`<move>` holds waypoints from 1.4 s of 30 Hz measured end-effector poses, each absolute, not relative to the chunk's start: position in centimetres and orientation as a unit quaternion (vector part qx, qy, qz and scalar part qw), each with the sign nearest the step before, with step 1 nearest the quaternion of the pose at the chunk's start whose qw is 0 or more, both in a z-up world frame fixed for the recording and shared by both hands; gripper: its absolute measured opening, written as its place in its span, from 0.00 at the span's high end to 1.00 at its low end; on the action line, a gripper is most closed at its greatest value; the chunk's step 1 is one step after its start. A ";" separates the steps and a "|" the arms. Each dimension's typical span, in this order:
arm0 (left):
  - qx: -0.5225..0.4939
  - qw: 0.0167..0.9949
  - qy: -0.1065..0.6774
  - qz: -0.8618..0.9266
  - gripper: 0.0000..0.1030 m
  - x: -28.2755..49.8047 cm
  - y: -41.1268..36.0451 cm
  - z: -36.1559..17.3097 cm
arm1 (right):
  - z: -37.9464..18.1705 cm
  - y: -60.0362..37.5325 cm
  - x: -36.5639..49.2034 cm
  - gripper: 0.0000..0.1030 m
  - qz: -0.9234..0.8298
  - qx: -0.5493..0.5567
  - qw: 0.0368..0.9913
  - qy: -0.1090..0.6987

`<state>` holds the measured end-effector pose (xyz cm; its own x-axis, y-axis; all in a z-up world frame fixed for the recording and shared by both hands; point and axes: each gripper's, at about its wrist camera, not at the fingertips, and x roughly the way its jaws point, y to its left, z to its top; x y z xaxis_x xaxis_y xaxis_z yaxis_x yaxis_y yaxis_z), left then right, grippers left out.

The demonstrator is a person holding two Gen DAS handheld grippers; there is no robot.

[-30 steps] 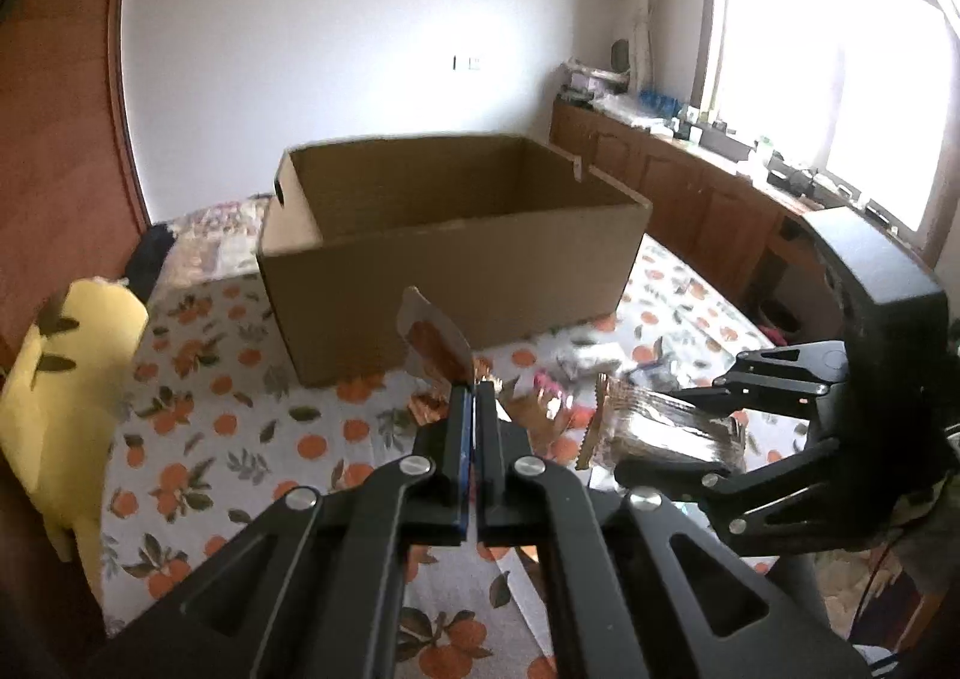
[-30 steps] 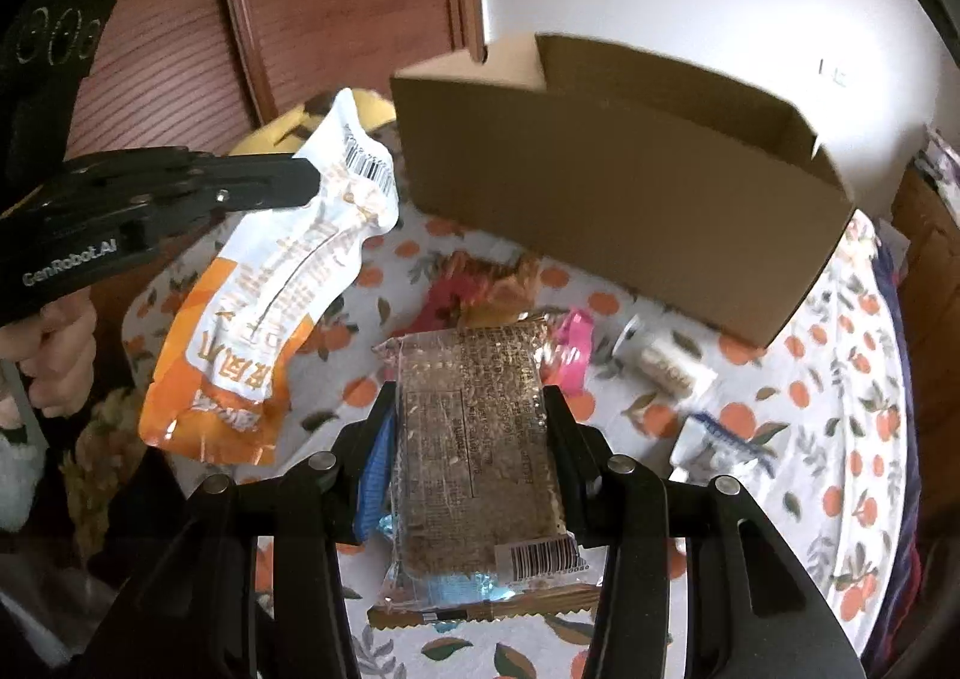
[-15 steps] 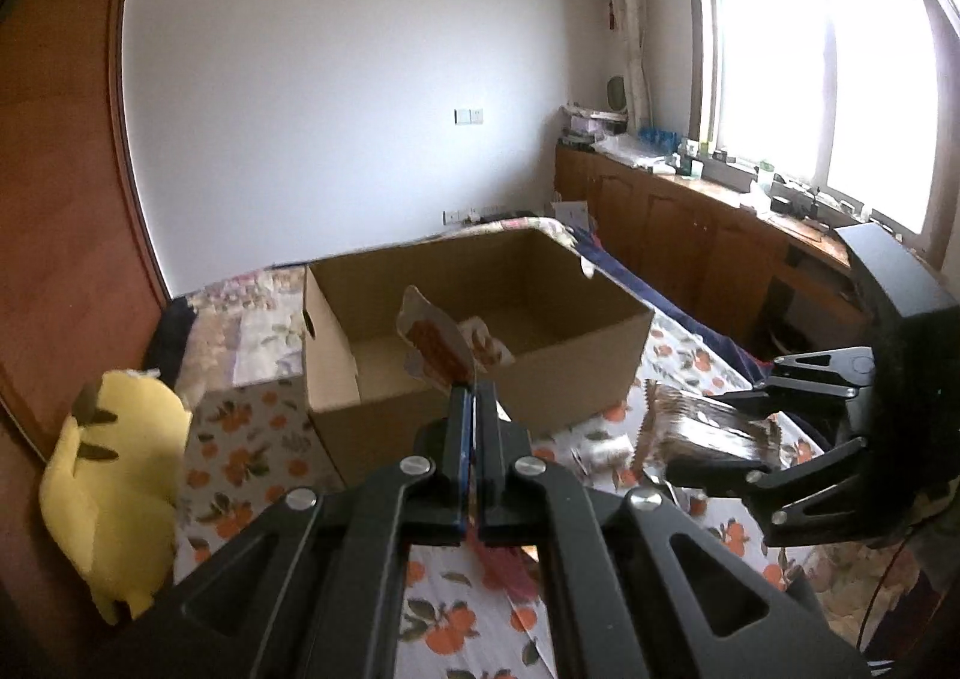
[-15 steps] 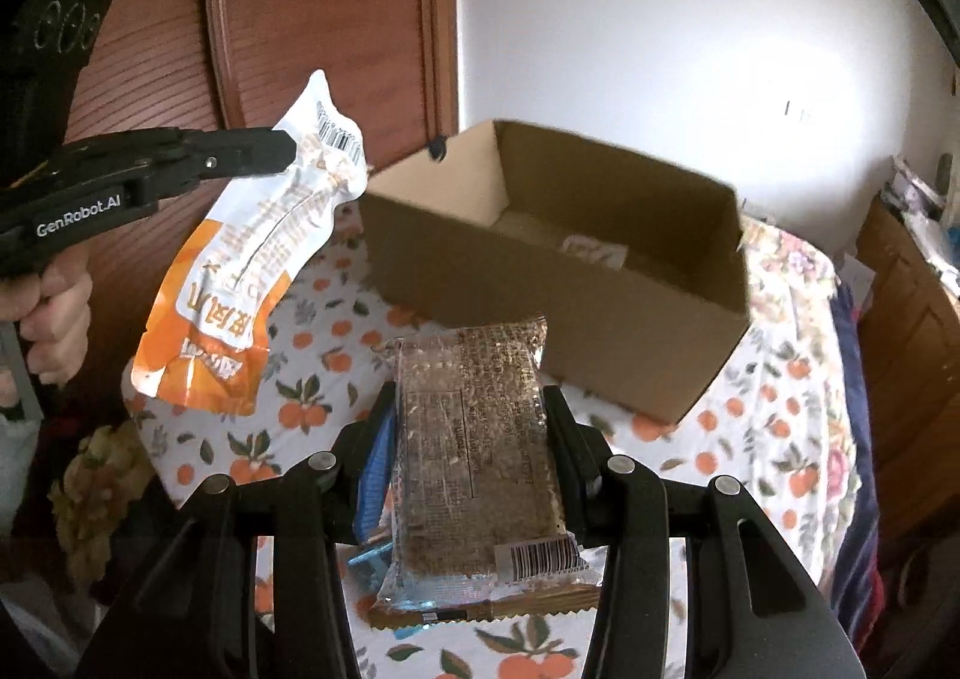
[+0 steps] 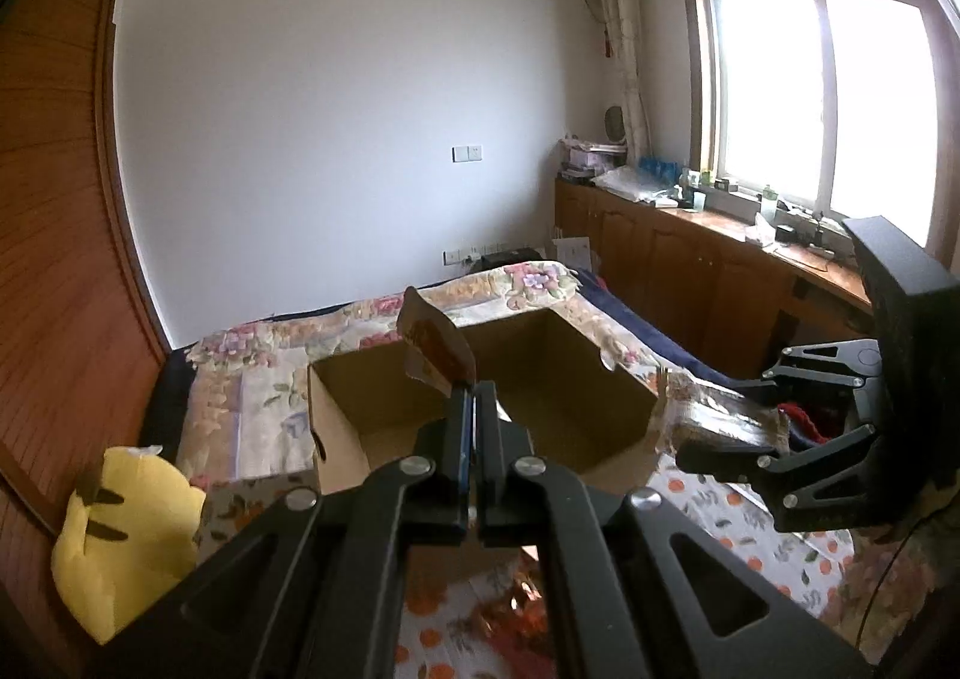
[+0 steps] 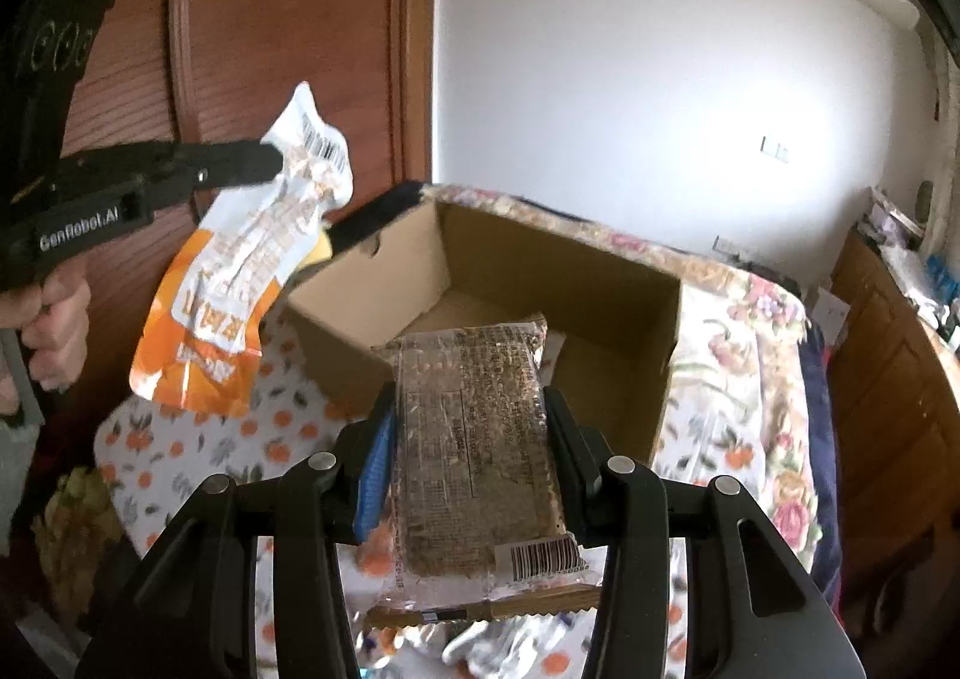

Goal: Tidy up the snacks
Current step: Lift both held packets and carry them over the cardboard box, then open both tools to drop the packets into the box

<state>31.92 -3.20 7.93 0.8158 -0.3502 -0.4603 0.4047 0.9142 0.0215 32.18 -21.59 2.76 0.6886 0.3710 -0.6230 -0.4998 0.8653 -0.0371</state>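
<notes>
We hold both grippers above the near side of the open cardboard box [image 6: 510,283]. Our left gripper [image 5: 474,409] has its fingers pressed together on the top edge of an orange-and-white snack pouch [image 6: 240,283], hanging left of the box. Our right gripper [image 6: 471,439] pinches a clear-wrapped brown snack bar [image 6: 474,439] before the box's near wall.

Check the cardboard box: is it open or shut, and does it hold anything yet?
Open: the box has no lid over it and its bare floor shows. The held packet hides part of that floor, so empty cannot be confirmed.
</notes>
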 end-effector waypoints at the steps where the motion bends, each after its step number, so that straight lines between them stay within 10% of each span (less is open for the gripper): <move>1: 0.059 0.952 0.228 -0.197 1.00 32.5 -3.3 8.0 | 3.0 -21.6 32.7 0.56 0.237 -0.101 0.914 0.313; 42: 0.040 0.936 0.305 -0.171 0.90 42.4 -3.6 -1.1 | -6.6 -20.8 45.1 0.51 0.202 -0.083 0.900 0.377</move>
<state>42.35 -3.62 -1.10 0.7558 -0.2964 -0.5838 0.3450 0.9381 -0.0297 45.14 -20.85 -6.64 0.6343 0.3017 -0.7118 -0.4268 0.9043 0.0030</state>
